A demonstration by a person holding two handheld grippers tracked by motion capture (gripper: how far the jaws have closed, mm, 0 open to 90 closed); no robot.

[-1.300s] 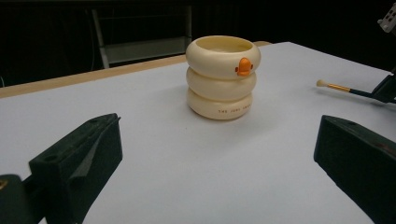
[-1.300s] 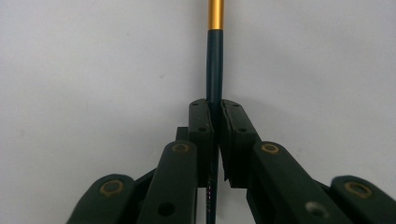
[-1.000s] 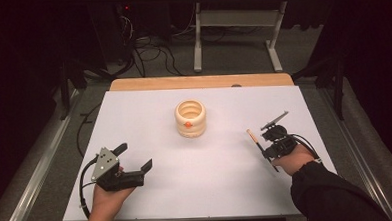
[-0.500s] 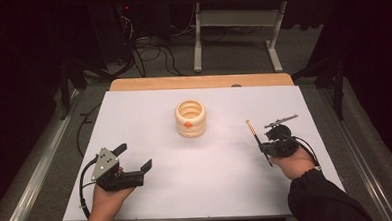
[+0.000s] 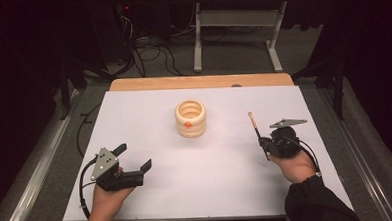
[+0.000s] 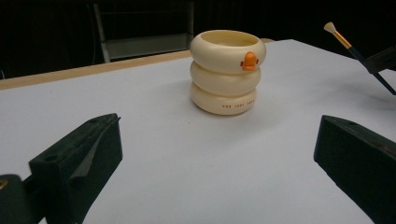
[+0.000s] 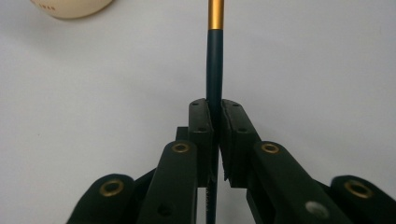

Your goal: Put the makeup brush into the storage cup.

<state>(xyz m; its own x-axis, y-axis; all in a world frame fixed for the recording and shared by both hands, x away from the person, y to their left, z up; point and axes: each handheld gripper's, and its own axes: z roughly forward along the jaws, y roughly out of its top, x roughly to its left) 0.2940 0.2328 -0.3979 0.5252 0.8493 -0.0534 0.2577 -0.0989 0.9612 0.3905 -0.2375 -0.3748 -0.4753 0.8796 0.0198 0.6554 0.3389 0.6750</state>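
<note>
Over at the right of the counter [image 5: 137,193], the right gripper [image 5: 265,146] clenches a thin brush [image 5: 255,127] low on its handle (left gripper [image 5: 134,162] idle, jaws apart), so it could pivot and miss the ringed cup [image 5: 190,119] mid-counter.

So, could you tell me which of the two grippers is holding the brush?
The right gripper: its jaws are clamped on the brush by its dark handle, while the left gripper stands open with nothing between its jaws.
</note>
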